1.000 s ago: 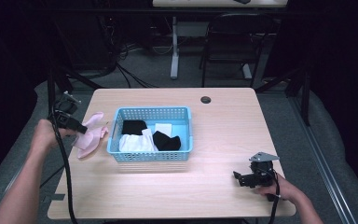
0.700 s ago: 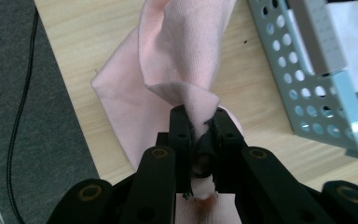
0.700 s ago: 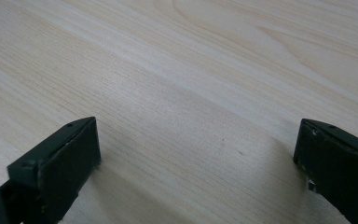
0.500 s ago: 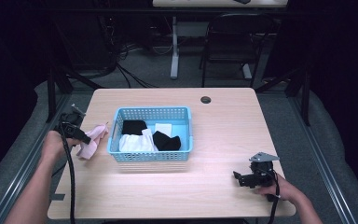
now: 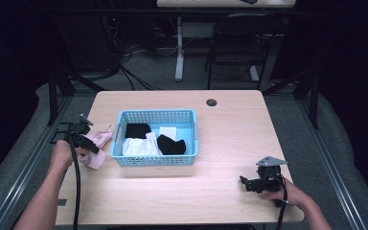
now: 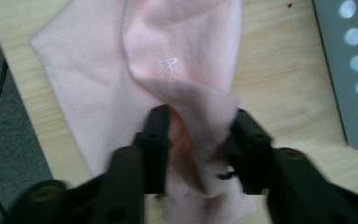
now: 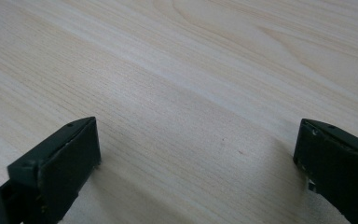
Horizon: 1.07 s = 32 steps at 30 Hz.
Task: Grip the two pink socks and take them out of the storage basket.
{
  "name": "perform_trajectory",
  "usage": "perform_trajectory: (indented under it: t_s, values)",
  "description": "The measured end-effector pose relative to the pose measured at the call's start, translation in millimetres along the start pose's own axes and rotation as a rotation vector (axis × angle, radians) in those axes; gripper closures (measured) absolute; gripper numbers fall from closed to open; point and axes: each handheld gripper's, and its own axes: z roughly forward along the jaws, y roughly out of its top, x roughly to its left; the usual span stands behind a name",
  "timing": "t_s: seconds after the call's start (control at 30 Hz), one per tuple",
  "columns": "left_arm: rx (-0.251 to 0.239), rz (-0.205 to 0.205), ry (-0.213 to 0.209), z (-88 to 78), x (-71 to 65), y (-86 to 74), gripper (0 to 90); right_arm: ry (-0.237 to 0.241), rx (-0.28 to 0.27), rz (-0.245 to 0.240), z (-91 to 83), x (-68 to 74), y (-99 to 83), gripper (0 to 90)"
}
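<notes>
A pale pink sock (image 5: 100, 143) lies on the wooden table (image 5: 230, 139), just left of the blue basket (image 5: 155, 114). My left gripper (image 5: 93, 148) is down on it. In the left gripper view a raised fold of the pink sock (image 6: 182, 56) sits loosely between the jaws of my left gripper (image 6: 198, 116). Those jaws have just been opening and stand apart, so they are open. My right gripper (image 5: 244, 182) rests near the table's front right. In the right gripper view it (image 7: 196, 135) is open wide over bare wood with nothing between its fingers.
The basket holds black (image 5: 171, 144) and white (image 5: 139, 147) cloth pieces; its wall (image 6: 354, 70) is close on the right in the left gripper view. A dark round grommet (image 5: 212, 102) sits at the table's back. A chair (image 5: 230, 43) and cables stand beyond the table.
My left hand came down and laid the pink sock on the table beside the basket, and its jaws have parted. The right gripper has not moved.
</notes>
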Motion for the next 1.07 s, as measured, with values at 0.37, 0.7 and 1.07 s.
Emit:
perform_trajectory:
  t_s: [0.37, 0.7, 1.07]
  values:
    - [-0.251, -0.028, 0.067, -54.6, -9.4, -50.5, 7.7, -0.001, -0.001, 0.002, -0.1, 0.3, -0.1, 0.0]
    - [-0.309, -0.022, 0.078, -46.0, -28.1, -105.8, 3.9, -0.004, 0.001, 0.005, -0.4, 0.7, -0.2, 0.0]
    - [-0.269, 0.006, 0.090, -26.1, -33.3, -123.7, 1.3, -0.003, 0.003, 0.008, -0.5, 0.7, -0.1, 0.0]
